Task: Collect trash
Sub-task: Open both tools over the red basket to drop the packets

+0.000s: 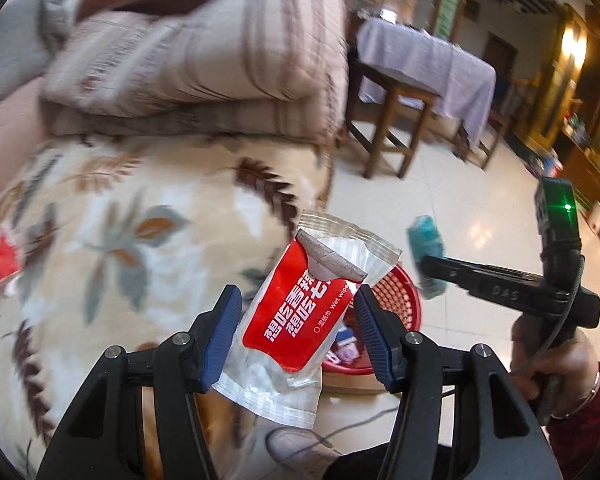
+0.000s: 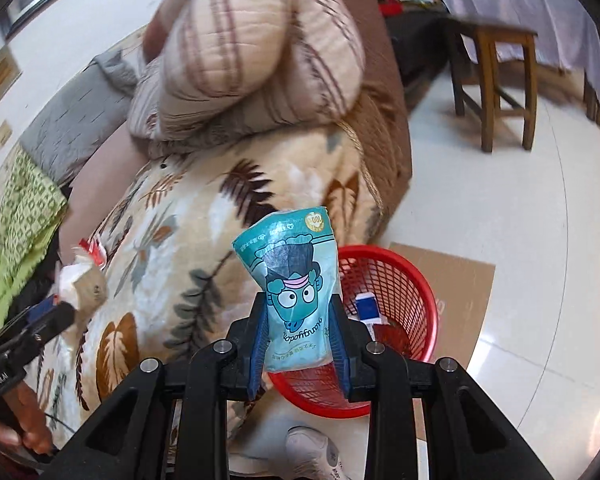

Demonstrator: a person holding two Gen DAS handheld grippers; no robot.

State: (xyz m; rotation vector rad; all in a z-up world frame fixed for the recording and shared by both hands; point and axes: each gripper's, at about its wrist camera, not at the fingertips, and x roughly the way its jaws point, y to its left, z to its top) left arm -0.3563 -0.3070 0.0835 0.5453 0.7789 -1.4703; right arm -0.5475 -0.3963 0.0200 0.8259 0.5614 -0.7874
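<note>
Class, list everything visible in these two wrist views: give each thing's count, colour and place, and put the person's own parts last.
wet wipe packet: 1, red and white, between the left fingers
snack packet: 1, teal, clamped by the right gripper
basket: 1, red mesh, on the floor beside the sofa
cardboard sheet: 1, brown, under the basket
blanket: 1, cream with leaf print, over the sofa
folded quilt: 1, beige striped, on the blanket
stool: 1, brown wood, by the covered table
left gripper: 1, black, blue pads
right gripper: 1, black, blue pads

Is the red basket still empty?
No. In the right wrist view the red basket already holds a small blue-and-white packet.
</note>
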